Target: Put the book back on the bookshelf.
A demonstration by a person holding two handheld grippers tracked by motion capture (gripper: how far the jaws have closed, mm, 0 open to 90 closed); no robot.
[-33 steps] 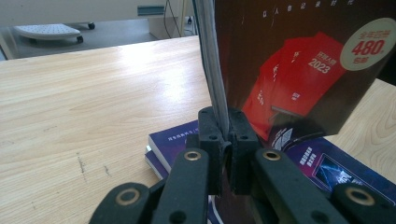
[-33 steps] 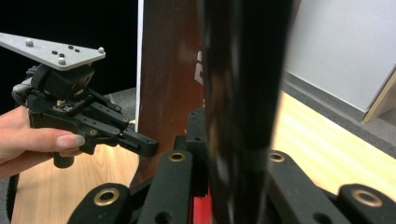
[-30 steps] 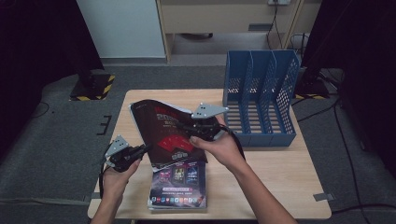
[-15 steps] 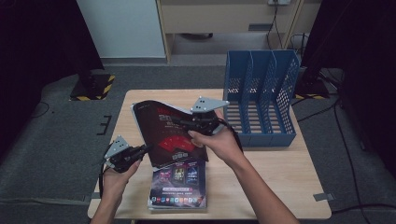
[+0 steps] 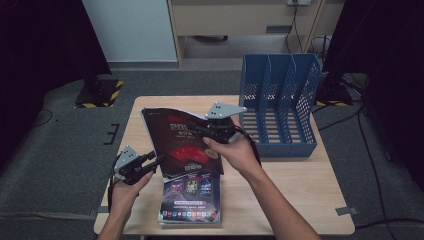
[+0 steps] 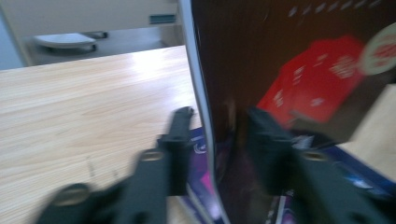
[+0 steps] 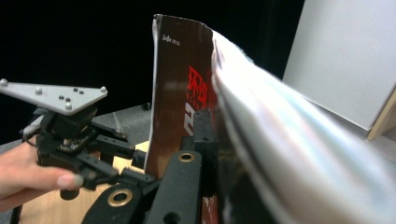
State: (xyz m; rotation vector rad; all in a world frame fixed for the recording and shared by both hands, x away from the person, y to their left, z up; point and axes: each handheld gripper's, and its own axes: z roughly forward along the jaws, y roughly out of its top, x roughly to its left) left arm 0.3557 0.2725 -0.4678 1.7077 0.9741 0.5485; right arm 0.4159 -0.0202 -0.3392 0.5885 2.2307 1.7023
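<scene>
on raised magazine, partly legible "20"

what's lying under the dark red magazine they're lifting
A purple magazine lies flat on the table beneath the dark red magazine. Its near part shows; its far end is covered, so I can't tell what else lies there.

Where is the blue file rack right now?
In the high view, the blue file rack stands at the far right of the wooden table, just right of the right gripper holding the dark magazine.
</scene>
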